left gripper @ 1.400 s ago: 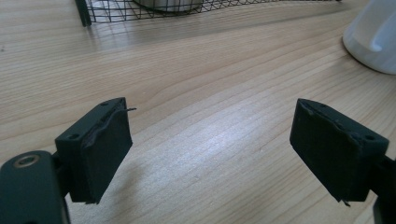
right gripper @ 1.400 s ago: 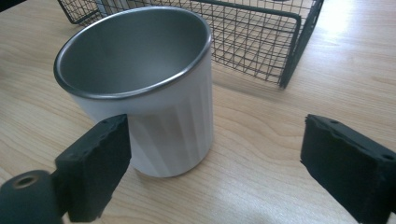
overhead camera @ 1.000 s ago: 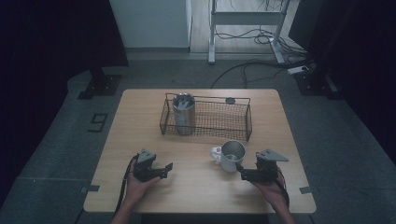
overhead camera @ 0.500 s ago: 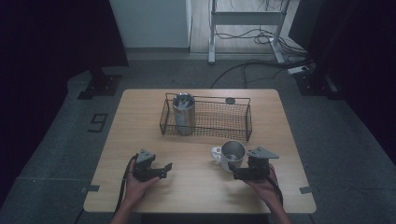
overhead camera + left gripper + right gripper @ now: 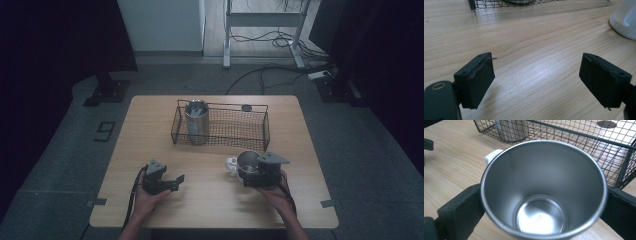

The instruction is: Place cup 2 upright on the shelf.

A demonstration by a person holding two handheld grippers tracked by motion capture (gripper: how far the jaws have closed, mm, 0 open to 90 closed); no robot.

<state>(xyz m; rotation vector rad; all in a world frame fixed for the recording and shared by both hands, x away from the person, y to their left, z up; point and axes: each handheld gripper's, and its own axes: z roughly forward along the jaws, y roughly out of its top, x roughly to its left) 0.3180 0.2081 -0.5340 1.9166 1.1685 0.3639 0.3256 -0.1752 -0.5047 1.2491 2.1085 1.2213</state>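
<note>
Right hand-held gripper [image 5: 248, 176], at the lower right of the high view, has its black jaws set against both sides of a shiny steel cup [image 5: 543, 192], apparently pinching it. That cup stands upright on the pale wooden desk [image 5: 210, 205], just in front of a black wire basket [image 5: 235, 130] with a tall metal tumbler [image 5: 196, 121] inside. Left hand-held gripper [image 5: 536, 80] rests lower left, jaws spread over bare wood, a white rounded object [image 5: 625, 18] beyond.
</note>
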